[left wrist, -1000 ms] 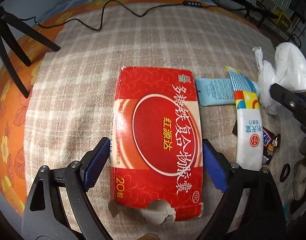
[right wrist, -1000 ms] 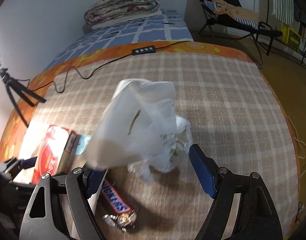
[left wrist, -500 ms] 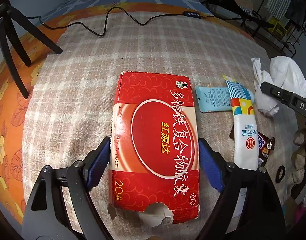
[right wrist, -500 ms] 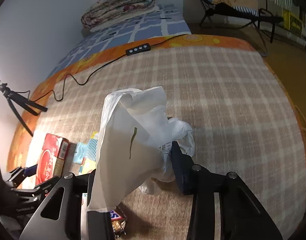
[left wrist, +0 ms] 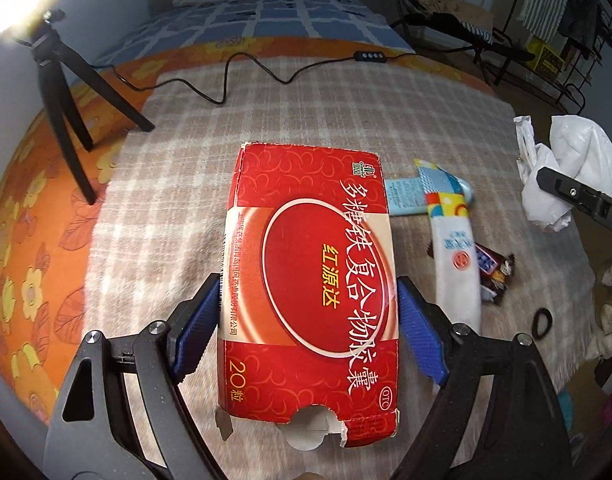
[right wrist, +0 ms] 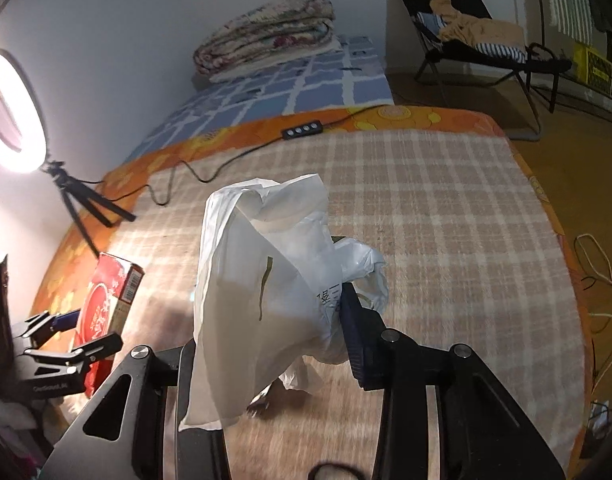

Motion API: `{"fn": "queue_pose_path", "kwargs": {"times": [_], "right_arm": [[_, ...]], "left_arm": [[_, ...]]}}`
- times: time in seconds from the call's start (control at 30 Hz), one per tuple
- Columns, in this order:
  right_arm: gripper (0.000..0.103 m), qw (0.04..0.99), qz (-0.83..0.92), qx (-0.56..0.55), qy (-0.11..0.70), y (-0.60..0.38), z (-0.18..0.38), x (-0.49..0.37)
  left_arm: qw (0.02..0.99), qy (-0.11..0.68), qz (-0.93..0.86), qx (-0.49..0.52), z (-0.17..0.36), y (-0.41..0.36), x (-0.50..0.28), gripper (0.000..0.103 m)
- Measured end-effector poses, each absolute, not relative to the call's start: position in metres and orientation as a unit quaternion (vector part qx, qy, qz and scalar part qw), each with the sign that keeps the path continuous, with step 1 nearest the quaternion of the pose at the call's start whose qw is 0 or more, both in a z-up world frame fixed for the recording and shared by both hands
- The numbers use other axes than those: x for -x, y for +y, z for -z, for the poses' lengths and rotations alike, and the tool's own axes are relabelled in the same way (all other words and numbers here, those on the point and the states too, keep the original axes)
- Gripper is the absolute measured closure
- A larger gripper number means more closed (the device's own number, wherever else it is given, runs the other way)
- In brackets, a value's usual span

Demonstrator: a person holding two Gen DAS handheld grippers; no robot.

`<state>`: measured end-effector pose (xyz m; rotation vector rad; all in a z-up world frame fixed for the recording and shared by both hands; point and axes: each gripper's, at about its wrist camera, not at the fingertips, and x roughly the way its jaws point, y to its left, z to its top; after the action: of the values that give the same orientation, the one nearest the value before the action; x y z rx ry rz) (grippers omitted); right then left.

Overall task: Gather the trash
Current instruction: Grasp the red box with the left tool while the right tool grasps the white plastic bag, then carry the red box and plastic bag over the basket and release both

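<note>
A red medicine box (left wrist: 310, 280) with white Chinese writing is held between the blue pads of my left gripper (left wrist: 308, 326), lifted off the plaid blanket. It also shows in the right wrist view (right wrist: 106, 300). My right gripper (right wrist: 266, 344) is shut on a white plastic bag (right wrist: 262, 280) and holds it up above the blanket. The bag also shows at the right of the left wrist view (left wrist: 570, 168). A white and blue wrapper (left wrist: 450, 248), a light blue packet (left wrist: 402, 198) and a Snickers wrapper (left wrist: 492, 270) lie on the blanket to the right of the box.
A black tripod (left wrist: 66, 104) with a ring light (right wrist: 10, 128) stands at the left. A black cable with a switch (left wrist: 368, 56) crosses the far blanket. A black hair tie (left wrist: 542, 322) lies near the right edge. A folded quilt (right wrist: 266, 32) and a chair (right wrist: 466, 40) stand beyond.
My right gripper closed on the white bag and raised it. My left gripper lifted and tilted up with the red box between its pads.
</note>
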<state>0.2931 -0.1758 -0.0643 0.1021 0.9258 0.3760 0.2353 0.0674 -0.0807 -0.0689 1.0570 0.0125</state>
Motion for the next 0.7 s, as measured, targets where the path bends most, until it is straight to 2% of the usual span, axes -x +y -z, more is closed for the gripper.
{"fn": "queue_pose_path", "kwargs": {"times": [0.37, 0.7], "right_arm": [[0.067, 0.873, -0.229, -0.038, 0.428, -0.185, 0.029, -0.213], [0.067, 0.861, -0.266, -0.022, 0.432, -0.188, 0.022, -0.140]], "left_arm": [[0.872, 0.488, 0.015, 0.032, 0.041, 0.056, -0.162, 0.017], [0.868, 0.495, 0.036, 0.034, 0.034, 0.042, -0.093, 0.017]]}}
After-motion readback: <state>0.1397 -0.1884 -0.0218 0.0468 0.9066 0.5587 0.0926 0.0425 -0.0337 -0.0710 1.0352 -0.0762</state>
